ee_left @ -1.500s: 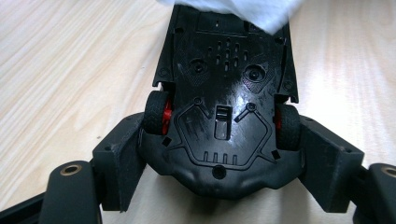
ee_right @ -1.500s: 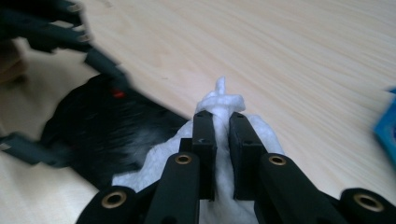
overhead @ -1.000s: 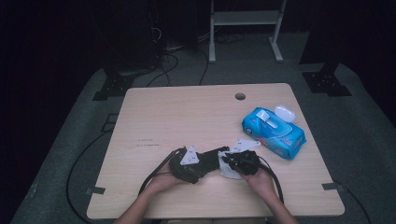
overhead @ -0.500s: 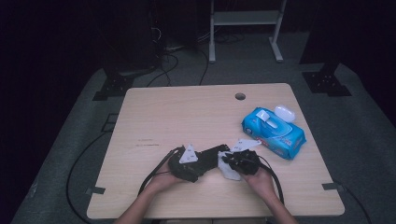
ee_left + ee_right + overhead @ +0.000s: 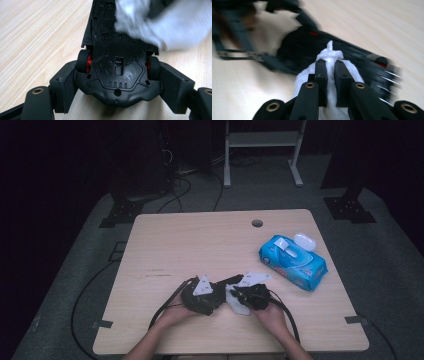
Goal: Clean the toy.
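The left gripper (image 5: pixel 117 100) sat nearest the person, its jaws clamped on the sides of an upturned toy car (image 5: pixel 117 72), pressing just by the red-hubbed wheels so the black underside faced up. In the high view that car (image 5: pixel 220 292) lay near the front edge of the surface (image 5: pixel 200 245), held between the two hands. Touching the car from its right side, the right gripper (image 5: pixel 330 62) had its jaws pinched together on a white wipe (image 5: pixel 329 53), a tuft poking out past the tips; in the left gripper view the wipe (image 5: pixel 172 25) lay over the car's far end. The right gripper view was smeared with motion, which suggests rubbing.

Well beyond the car, to its right, a blue wipes pack (image 5: pixel 292 261) lay with a small white case (image 5: pixel 304 241) touching its far side. Farther back still, a cable hole (image 5: pixel 257 223) sat near the far edge.

Likely troubles: the left jaws gripped near rolling wheels, so a hard push from the wipe could twist the car out or spin it between the pads. The wipe was held by a narrow fold; dragging it over the underside's ribs and slots could snag it and pull it free. Pressing too hard might also skid the car across the surface.
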Available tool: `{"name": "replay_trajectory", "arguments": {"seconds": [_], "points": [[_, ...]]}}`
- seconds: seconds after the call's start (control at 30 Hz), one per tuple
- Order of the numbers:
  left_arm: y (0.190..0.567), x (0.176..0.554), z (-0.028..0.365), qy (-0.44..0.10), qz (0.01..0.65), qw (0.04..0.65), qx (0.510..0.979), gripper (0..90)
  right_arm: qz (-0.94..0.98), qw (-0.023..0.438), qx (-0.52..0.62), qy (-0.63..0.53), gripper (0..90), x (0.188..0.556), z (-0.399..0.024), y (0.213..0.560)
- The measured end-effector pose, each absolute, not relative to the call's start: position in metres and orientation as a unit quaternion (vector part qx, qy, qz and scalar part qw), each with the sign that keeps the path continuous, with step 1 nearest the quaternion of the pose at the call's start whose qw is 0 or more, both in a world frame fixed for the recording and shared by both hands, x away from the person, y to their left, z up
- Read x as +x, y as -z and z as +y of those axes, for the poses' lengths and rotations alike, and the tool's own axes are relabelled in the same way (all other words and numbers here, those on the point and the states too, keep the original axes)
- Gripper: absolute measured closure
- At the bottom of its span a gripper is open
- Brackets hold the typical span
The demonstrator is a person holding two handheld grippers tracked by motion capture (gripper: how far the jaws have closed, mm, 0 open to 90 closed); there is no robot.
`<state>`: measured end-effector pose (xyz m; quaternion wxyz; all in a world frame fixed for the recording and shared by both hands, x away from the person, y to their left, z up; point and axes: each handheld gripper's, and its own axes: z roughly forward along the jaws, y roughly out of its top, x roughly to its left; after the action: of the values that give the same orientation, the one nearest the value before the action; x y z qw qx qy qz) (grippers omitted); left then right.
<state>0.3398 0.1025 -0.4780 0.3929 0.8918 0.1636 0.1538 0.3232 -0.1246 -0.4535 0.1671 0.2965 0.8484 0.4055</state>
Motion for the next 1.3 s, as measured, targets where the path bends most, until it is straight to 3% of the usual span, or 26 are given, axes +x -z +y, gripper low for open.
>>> {"name": "replay_trajectory", "arguments": {"seconds": [0.2,0.27,0.37,0.5,0.8,0.97,1.3], "points": [[0.478,0.339,0.101,-0.151,0.159,0.394,0.893,23.9,0.845,0.17,0.298,-0.411,82.0,0.32,-0.122,0.454],[0.478,0.337,0.099,-0.157,0.154,0.389,0.895,23.9,0.848,0.151,0.281,-0.423,81.9,0.317,-0.111,0.457],[0.478,0.337,0.1,-0.156,0.154,0.391,0.894,23.9,0.86,0.169,0.252,-0.409,81.7,0.311,-0.1,0.457],[0.478,0.337,0.099,-0.154,0.153,0.393,0.894,23.9,0.851,0.168,0.282,-0.411,81.9,0.321,-0.116,0.455],[0.478,0.333,0.094,-0.158,0.14,0.388,0.897,23.9,0.863,0.136,0.24,-0.424,81.9,0.312,-0.095,0.458],[0.477,0.333,0.094,-0.153,0.14,0.393,0.896,23.9,0.866,0.155,0.246,-0.407,82.0,0.316,-0.108,0.453],[0.477,0.328,0.089,-0.157,0.127,0.387,0.899,23.9,0.872,0.096,0.214,-0.43,82.0,0.31,-0.087,0.457]]}}
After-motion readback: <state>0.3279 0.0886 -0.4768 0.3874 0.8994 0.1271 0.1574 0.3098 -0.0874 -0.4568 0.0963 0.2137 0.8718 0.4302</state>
